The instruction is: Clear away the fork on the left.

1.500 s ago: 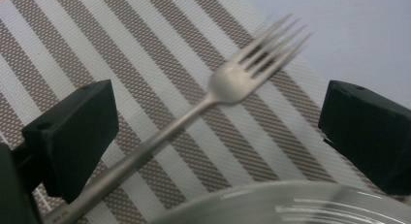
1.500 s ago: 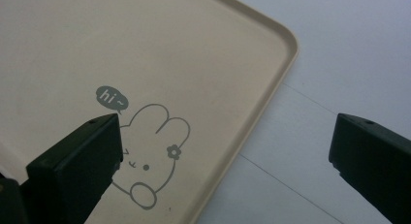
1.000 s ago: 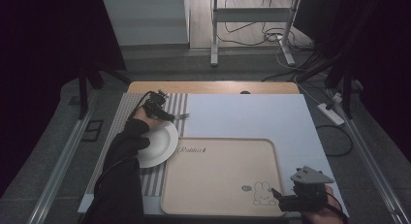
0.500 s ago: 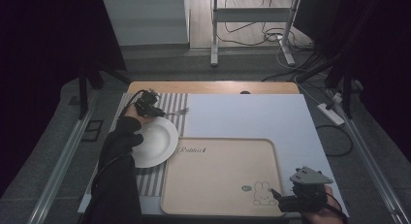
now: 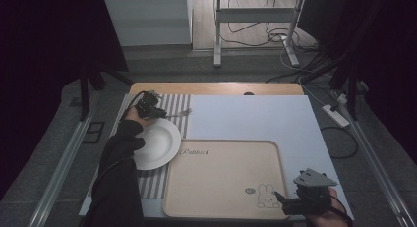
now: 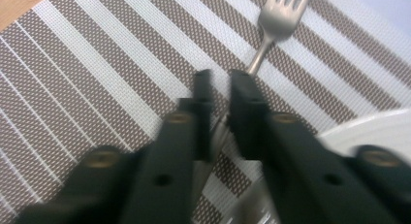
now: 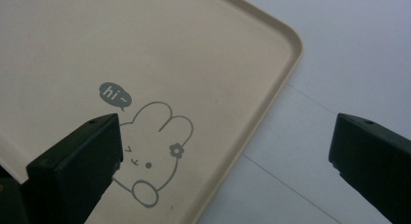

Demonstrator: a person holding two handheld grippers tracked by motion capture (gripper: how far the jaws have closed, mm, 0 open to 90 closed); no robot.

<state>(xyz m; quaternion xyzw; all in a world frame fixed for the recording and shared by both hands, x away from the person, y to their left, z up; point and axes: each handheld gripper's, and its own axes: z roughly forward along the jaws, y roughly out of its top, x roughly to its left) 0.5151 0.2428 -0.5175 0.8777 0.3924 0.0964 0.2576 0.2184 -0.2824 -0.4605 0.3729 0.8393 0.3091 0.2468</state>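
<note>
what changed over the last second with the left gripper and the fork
The left gripper drew back toward the far left corner of the brown-and-white striped placemat, dragging the silver metal fork left with it; its jaws are closed on the fork's handle. The white round plate, the beige rabbit-print tray and the right gripper, open at the tray's near right corner, stayed put.

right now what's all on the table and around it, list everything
fork: 1, silver, on the striped mat, handle between the left jaws
plate: 1, white, on the mat, left of the tray
mat: 1, brown and white stripes, table's left side
tray: 1, beige with a rabbit print, near middle
sheet: 1, pale, covers most of the table
table: 1, wood
power strip: 1, white, floor at right
left gripper: black, shut on the fork
right gripper: black, open, at the tray's near right corner
</note>
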